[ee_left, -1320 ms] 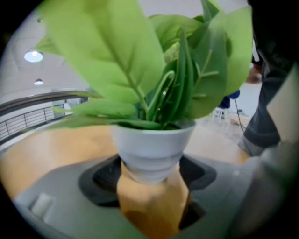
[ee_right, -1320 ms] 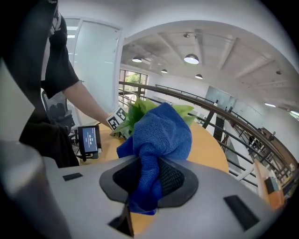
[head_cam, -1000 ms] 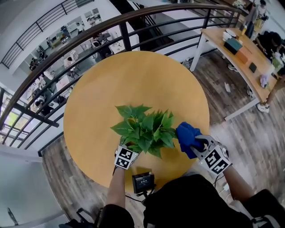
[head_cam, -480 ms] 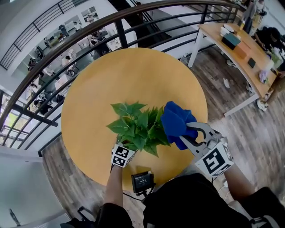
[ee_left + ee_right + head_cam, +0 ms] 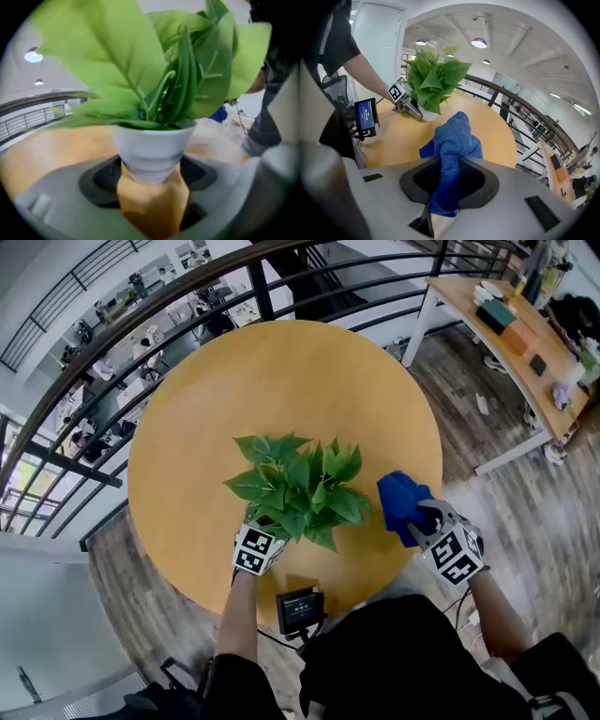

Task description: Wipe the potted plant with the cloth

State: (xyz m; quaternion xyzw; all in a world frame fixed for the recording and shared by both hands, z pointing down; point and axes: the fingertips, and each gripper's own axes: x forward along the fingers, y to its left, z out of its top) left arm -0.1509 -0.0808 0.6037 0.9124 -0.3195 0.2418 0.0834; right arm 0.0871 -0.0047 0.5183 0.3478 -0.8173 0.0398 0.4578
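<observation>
potted plant (image 5: 302,491) stands on the round wooden table (image 5: 216,409), on the half nearer the person. The white pot (image 5: 153,145) holds broad green leaves (image 5: 108,61) on thin stems (soil can't be made out from here). left gripper (image 5: 153,176) has its jaws set wide and clamped around the pot's ribbed lower part, with the pot upright. right gripper (image 5: 447,180) is pinched narrow on a bunched blue cloth (image 5: 453,138), just beside the leaves on the plant's right and not touching them. A small screen device (image 5: 300,607) sits at the table's near rim.
</observation>
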